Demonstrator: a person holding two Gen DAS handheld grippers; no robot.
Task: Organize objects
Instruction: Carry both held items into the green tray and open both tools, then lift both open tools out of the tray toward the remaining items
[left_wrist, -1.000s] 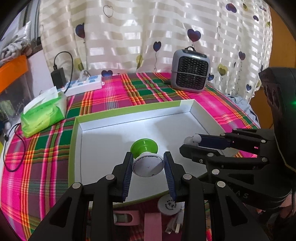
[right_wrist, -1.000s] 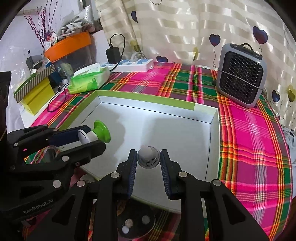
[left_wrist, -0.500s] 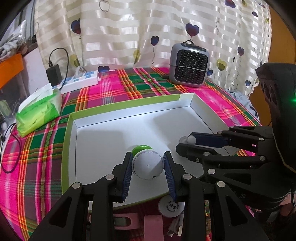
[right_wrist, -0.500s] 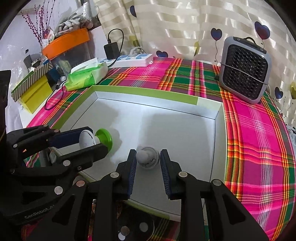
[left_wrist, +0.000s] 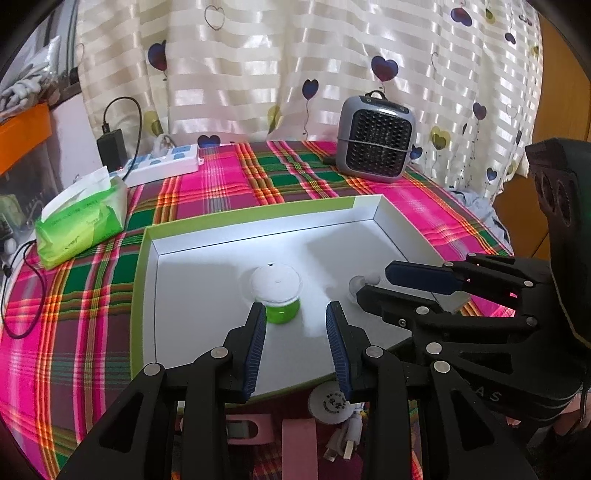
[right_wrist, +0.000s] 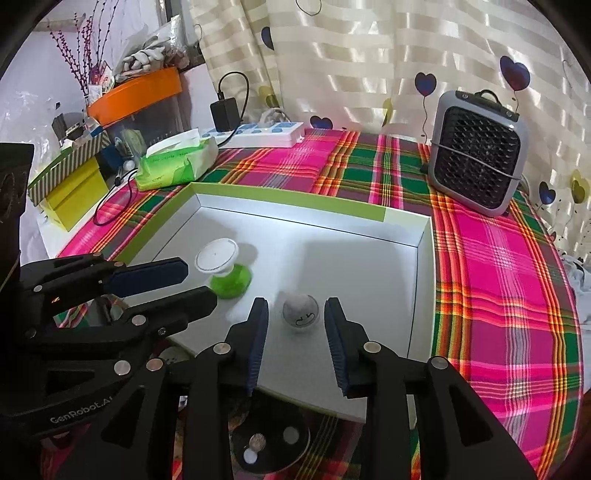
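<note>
A white box lid with a green rim (left_wrist: 255, 216) (right_wrist: 291, 197) lies on the plaid table. A green-and-white stand-shaped object (left_wrist: 277, 291) (right_wrist: 225, 267) stands upright inside it. My left gripper (left_wrist: 295, 317) (right_wrist: 173, 284) is open just in front of it, not touching. A small grey ball-shaped object (right_wrist: 300, 309) (left_wrist: 360, 284) rests on the lid floor. My right gripper (right_wrist: 295, 314) (left_wrist: 380, 280) is open with its fingers either side of the ball, apart from it.
A grey mini heater (left_wrist: 375, 142) (right_wrist: 478, 155) stands at the back right. A green tissue pack (left_wrist: 83, 218) (right_wrist: 177, 160) and a power strip (left_wrist: 166, 162) sit at the back left. Small items, a round white disc (left_wrist: 328, 402) and a black disc (right_wrist: 271, 439), lie below the lid's near edge.
Both grippers opened. The left let go of the green-and-white object, now upright in the lid. The right let go of the grey ball, now resting on the lid floor.
</note>
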